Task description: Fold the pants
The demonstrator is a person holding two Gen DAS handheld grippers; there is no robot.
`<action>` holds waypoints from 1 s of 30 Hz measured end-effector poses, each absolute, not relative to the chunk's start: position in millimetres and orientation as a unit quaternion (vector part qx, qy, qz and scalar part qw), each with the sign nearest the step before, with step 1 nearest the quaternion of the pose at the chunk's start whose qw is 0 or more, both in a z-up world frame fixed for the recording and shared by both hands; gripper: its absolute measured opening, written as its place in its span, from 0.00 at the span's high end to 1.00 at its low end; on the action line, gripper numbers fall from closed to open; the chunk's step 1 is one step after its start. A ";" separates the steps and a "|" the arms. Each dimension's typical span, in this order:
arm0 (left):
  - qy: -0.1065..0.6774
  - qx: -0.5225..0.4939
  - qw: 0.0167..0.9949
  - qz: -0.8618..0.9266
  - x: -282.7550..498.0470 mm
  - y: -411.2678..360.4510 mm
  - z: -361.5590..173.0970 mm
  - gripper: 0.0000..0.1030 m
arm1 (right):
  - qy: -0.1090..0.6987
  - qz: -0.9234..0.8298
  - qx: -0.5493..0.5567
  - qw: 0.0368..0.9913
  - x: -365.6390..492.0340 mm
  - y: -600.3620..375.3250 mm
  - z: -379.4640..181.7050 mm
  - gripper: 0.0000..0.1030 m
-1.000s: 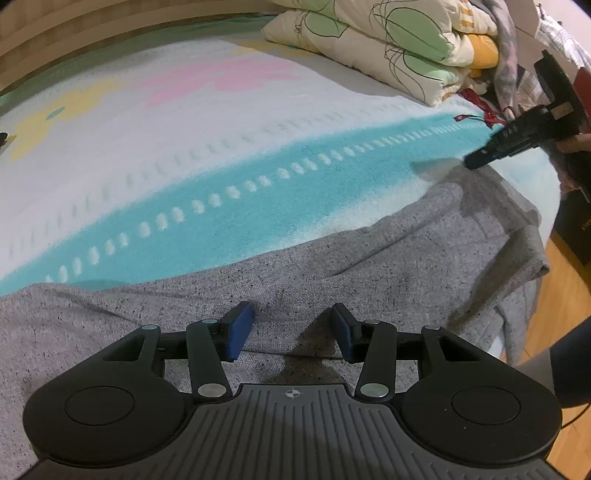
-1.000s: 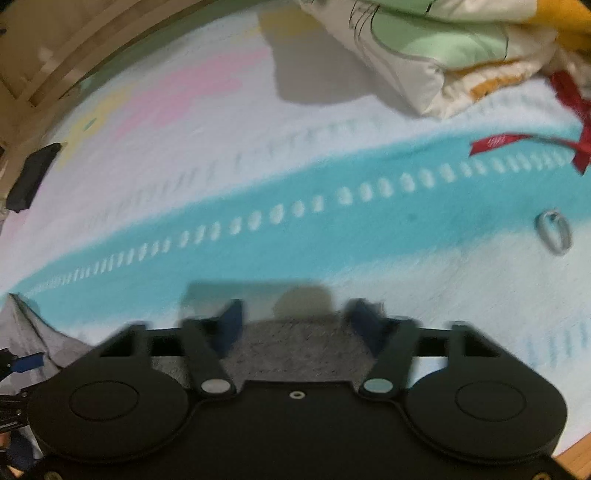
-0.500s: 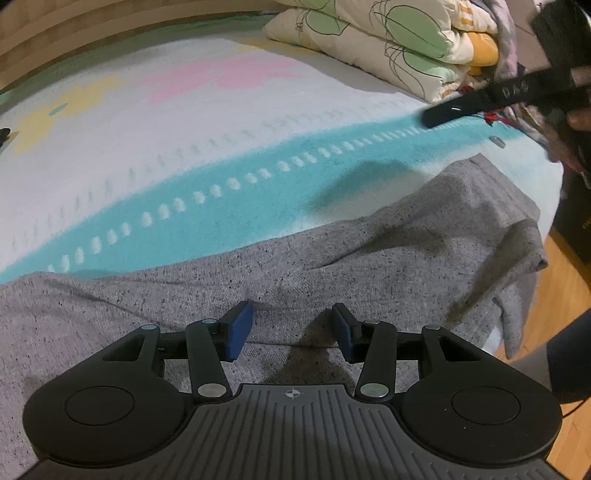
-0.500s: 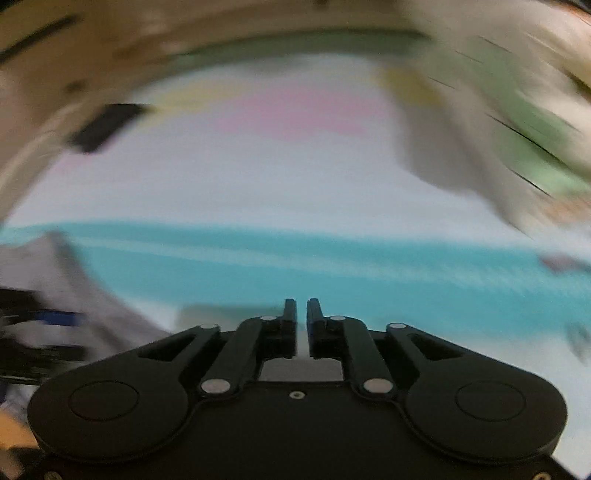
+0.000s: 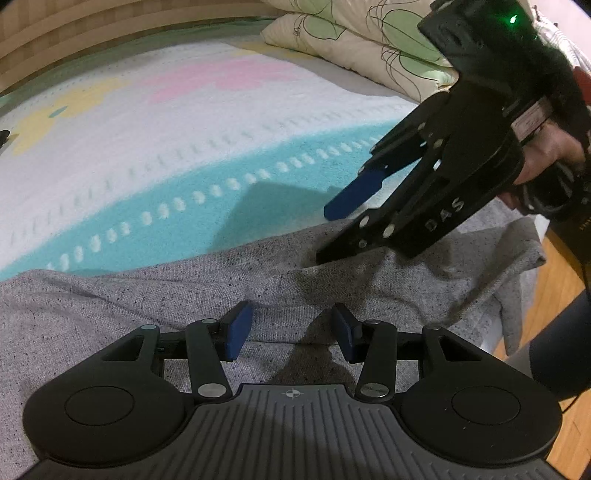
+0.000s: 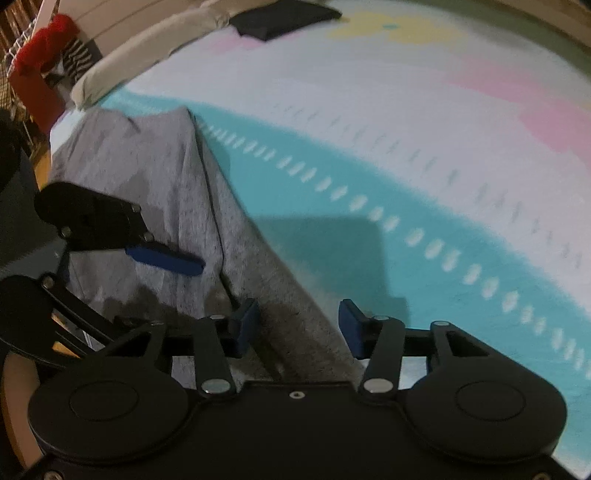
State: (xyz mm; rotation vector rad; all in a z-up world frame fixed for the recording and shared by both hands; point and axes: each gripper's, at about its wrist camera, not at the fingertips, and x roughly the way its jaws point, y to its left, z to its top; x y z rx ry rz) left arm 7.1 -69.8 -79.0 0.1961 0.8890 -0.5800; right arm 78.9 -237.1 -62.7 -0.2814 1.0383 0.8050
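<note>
Grey speckled pants [image 5: 155,295] lie along the near edge of a bed; they also show in the right wrist view [image 6: 155,177]. My left gripper [image 5: 291,332] is open, its blue pads low over the fabric. My right gripper [image 6: 297,326] is open, straddling the far edge of the pants. In the left wrist view the right gripper [image 5: 328,232] comes in from the right, one finger above the cloth and one at its edge. In the right wrist view the left gripper [image 6: 166,258] shows at the left over the pants.
The bed has a white, teal, pink and yellow blanket [image 5: 184,122]. Folded quilts [image 5: 351,40] sit at the far right. A dark item [image 6: 284,18] lies at the bed's far side. Wooden floor [image 5: 569,369] lies past the bed's edge.
My right gripper swung in from the far right end to the middle of the pants edge. It was shut half a second ago and is now open. My left gripper stayed put.
</note>
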 end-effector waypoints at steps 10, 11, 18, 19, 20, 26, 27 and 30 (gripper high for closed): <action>0.426 0.085 0.857 -0.275 10.5 -70.7 -77.9 0.55 | 0.460 0.369 -0.154 0.793 67.3 -229.6 -61.0 0.89; 0.427 0.085 0.857 -0.275 11.5 -70.7 -78.0 0.55 | 0.444 0.355 -0.166 0.806 66.9 -225.7 -58.7 0.89; 0.435 0.076 0.854 -0.276 16.3 -68.4 -76.0 0.55 | 0.439 0.230 -0.211 0.842 95.5 -235.6 -71.6 0.93; 0.436 0.073 0.853 -0.276 17.2 -67.7 -75.8 0.55 | 0.446 0.216 -0.182 0.849 101.1 -247.4 -65.6 0.93; 0.438 0.071 0.853 -0.275 18.4 -67.0 -75.5 0.55 | 0.444 0.212 -0.157 0.856 102.8 -258.3 -58.6 0.92; 0.443 0.061 0.852 -0.273 21.9 -64.7 -77.2 0.55 | 0.461 0.280 -0.034 0.841 85.1 -297.1 -30.3 0.81; 0.443 0.061 0.852 -0.273 22.0 -64.2 -77.0 0.55 | 0.462 0.294 -0.037 0.836 79.1 -294.7 -29.0 0.81; 0.442 0.064 0.852 -0.272 21.1 -64.4 -77.3 0.55 | 0.482 0.336 -0.052 0.808 68.6 -282.0 -34.7 0.81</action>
